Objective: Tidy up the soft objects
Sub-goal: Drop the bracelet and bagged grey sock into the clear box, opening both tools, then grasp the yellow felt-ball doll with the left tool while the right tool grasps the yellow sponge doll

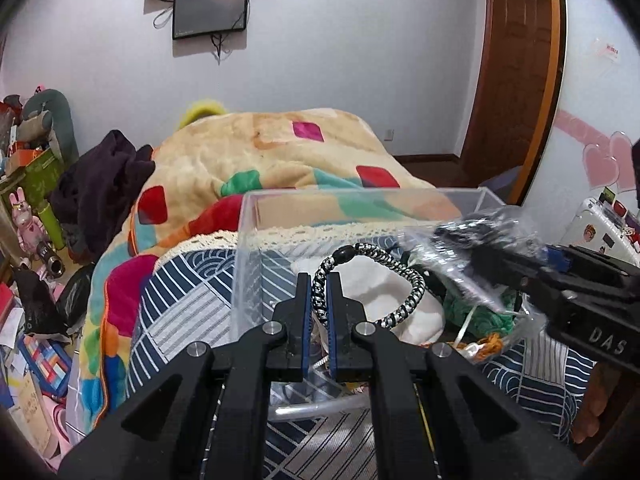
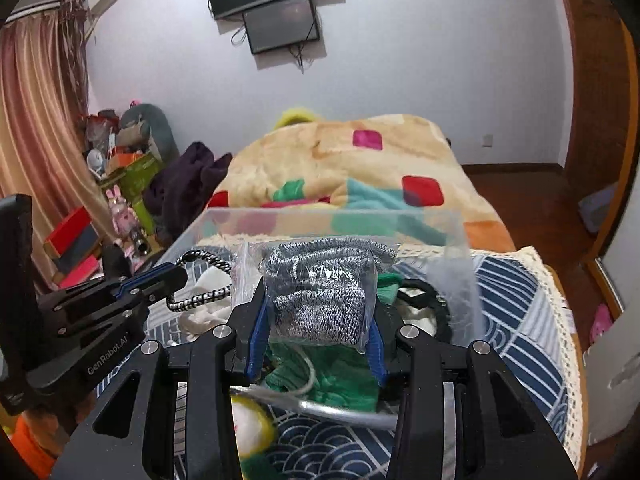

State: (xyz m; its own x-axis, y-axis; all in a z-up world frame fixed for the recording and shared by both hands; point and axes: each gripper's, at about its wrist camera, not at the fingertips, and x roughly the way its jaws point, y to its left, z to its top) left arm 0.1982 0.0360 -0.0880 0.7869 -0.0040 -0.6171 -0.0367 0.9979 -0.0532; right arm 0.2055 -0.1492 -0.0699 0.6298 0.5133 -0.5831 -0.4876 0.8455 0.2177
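Cord loop (image 1: 400,280), black-and-white braided, is sitting pinched between the left gripper (image 1: 319,280) jaws over the clear box (image 1: 248,240). Right view: right gripper (image 2: 320,304) is clamping a bagged grey knit bundle (image 2: 320,292) above that box.

Two dark screens (image 2: 276,4) are hanging on the white wall around 12 o'clock, cables dangling under them. A patchwork fleece blanket (image 2: 352,168) is piling up mid-frame, with a purple garment (image 2: 188,184) slumping at its 9 o'clock. Pinkish curtains (image 2: 36,120) are hanging at far 9 o'clock, cluttered boxes and toys (image 2: 120,160) sitting beside them. A wooden door (image 1: 516,64) is standing at 2 o'clock.
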